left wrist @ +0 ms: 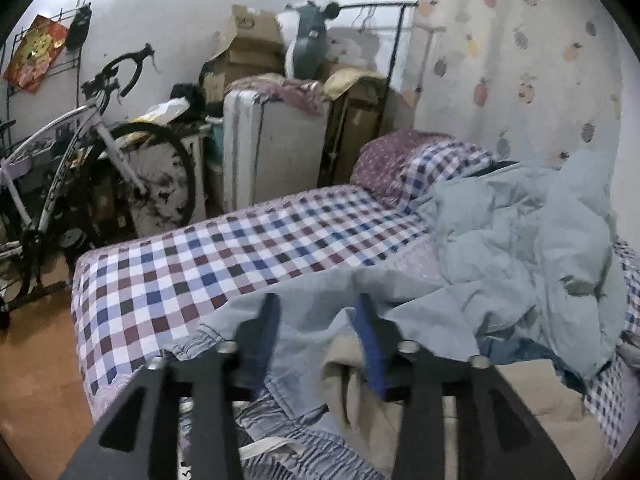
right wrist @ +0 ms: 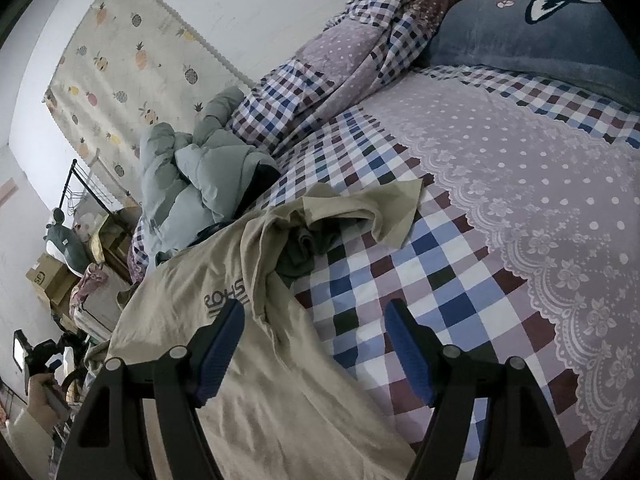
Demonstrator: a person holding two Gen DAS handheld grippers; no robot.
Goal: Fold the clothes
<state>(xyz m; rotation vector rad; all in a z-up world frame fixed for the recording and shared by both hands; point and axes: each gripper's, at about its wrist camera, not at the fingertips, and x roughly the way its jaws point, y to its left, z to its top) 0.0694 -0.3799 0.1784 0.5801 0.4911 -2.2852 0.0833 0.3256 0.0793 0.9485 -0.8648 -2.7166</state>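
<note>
Lying partly buried under the beige shirt (right wrist: 280,380), a dark garment (right wrist: 300,252) too bunched to identify; running off the frame's left edge, the bicycle (left wrist: 80,168); blurring near the left gripper (left wrist: 316,308), the blue fabric (left wrist: 304,296).

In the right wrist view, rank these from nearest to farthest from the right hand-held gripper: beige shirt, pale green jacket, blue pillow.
1. Beige shirt: directly beneath the right hand-held gripper, under its left finger.
2. Pale green jacket: bunched further up the bed, on the left.
3. Blue pillow: at the head of the bed, top right.
</note>
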